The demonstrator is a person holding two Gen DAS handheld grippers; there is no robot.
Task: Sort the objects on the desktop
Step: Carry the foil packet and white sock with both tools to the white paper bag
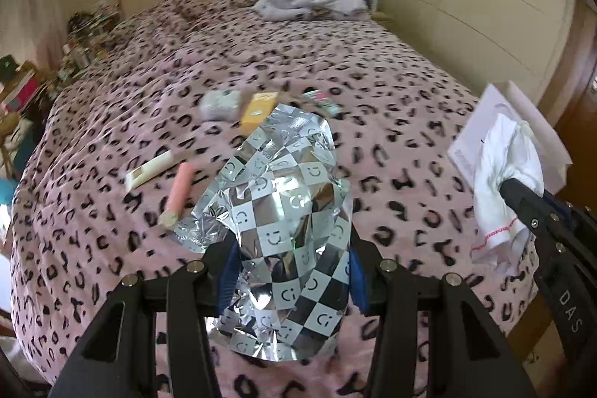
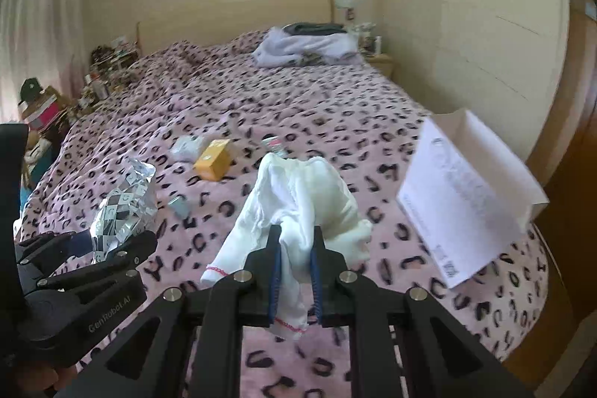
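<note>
My left gripper [image 1: 289,241] is shut on a silver checkered foil bag [image 1: 283,204] and holds it above the pink leopard-print bedspread [image 1: 373,81]. It also shows at the left of the right wrist view [image 2: 112,237], with the foil bag [image 2: 123,204]. My right gripper [image 2: 296,234] is shut on a white cloth [image 2: 306,196] with red stitching, held above the bed; the cloth also shows in the left wrist view [image 1: 503,181]. A white open box [image 2: 466,196] stands on the bed's right edge, just right of the cloth.
On the bed lie an orange box [image 2: 213,159], a grey packet [image 2: 184,146], a small grey object [image 2: 180,206], a pink tube [image 1: 179,193], a cream flat box [image 1: 149,170] and a small can [image 2: 274,144]. Folded clothes [image 2: 306,47] lie by the headboard. Clutter lines the left side.
</note>
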